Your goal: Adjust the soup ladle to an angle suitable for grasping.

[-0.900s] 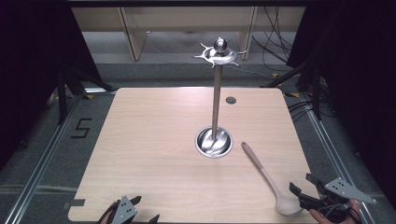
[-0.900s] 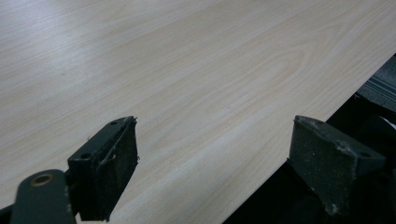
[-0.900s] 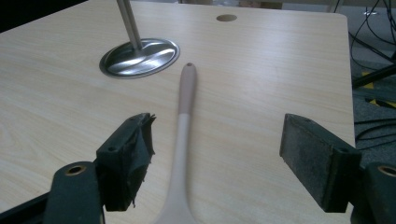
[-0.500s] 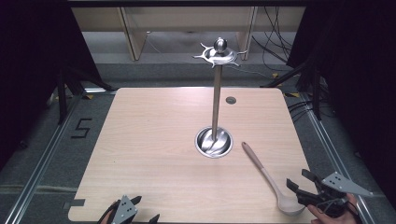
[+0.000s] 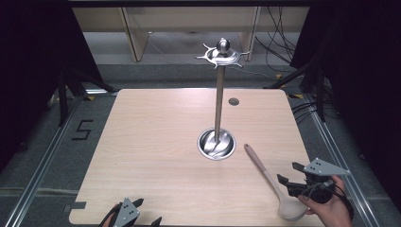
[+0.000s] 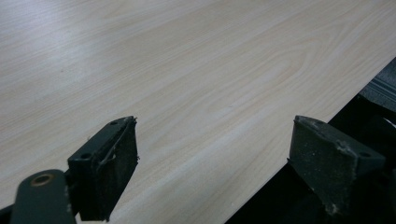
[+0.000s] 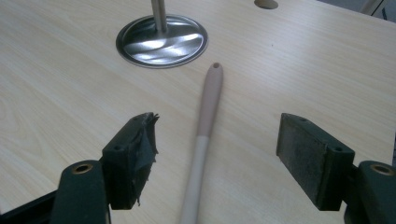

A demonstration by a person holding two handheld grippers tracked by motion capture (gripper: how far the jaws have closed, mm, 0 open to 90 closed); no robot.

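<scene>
Jaws apart over the spoon

My left gripper (image 5: 135,215) sits spread at the surface (image 5: 156,142) near edge. My right gripper (image 7: 215,154), jaws wide, straddles the spoon (image 7: 203,135) handle. Beyond stands the metal stand (image 5: 217,142).

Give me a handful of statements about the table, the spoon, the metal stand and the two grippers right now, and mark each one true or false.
1. The spoon hangs from a hook on the metal stand. False: it lies flat on the table.
2. The right gripper is open, its fingers on either side of the spoon's handle. True.
3. The left gripper is shut on the spoon. False: it is open over bare table near the edge.
4. The stand's round base sits on the table, apart from the spoon's handle tip. True.
5. The spoon's bowl end points toward the stand. False: the handle end does.
</scene>
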